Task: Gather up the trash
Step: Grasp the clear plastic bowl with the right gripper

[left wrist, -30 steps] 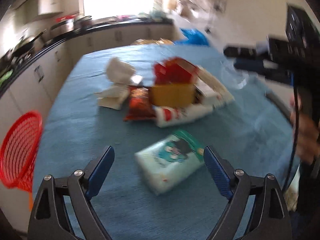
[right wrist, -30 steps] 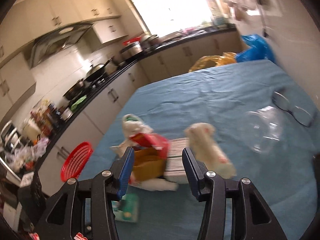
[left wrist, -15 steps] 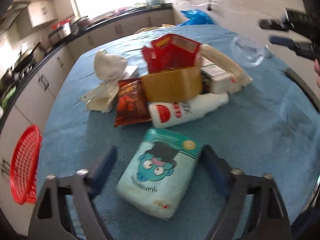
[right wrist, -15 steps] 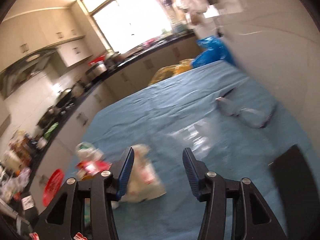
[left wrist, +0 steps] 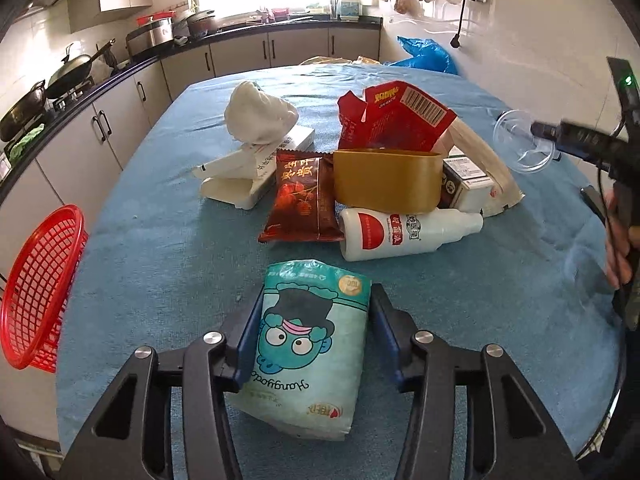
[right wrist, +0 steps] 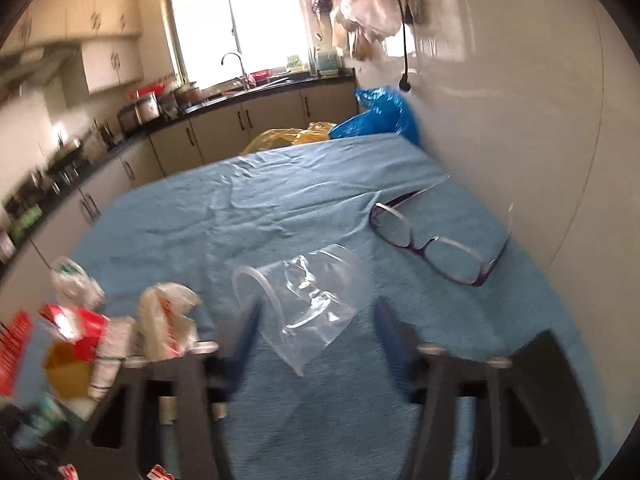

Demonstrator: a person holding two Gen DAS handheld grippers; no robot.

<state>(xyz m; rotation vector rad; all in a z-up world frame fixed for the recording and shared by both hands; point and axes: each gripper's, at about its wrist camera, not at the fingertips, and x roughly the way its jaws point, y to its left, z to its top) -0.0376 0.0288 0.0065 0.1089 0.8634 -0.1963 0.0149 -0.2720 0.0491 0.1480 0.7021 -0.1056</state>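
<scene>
A pale green tissue pack (left wrist: 308,344) with a cartoon face lies on the blue tablecloth (left wrist: 160,248) near the front edge. My left gripper (left wrist: 317,298) straddles it, jaws closing, and both blue pads lie against its sides. Farther right, a clear plastic cup (right wrist: 308,292) lies on its side. My right gripper (right wrist: 316,312) reaches around it with its jaws closing; the cup sits between the blurred fingers with a gap on the right. The left wrist view shows that cup (left wrist: 516,140) at the right gripper (left wrist: 548,138).
A heap of trash sits mid-table: red carton (left wrist: 396,120), gold band (left wrist: 386,180), white bottle (left wrist: 408,232), snack packet (left wrist: 304,200), crumpled white bag (left wrist: 260,116). A red basket (left wrist: 40,288) hangs at the left edge. Glasses (right wrist: 428,244) lie near the wall.
The left gripper came forward over the tissue pack and its jaws narrowed onto it. The right gripper swung from the trash heap to the clear cup, dipped, and its jaws narrowed.
</scene>
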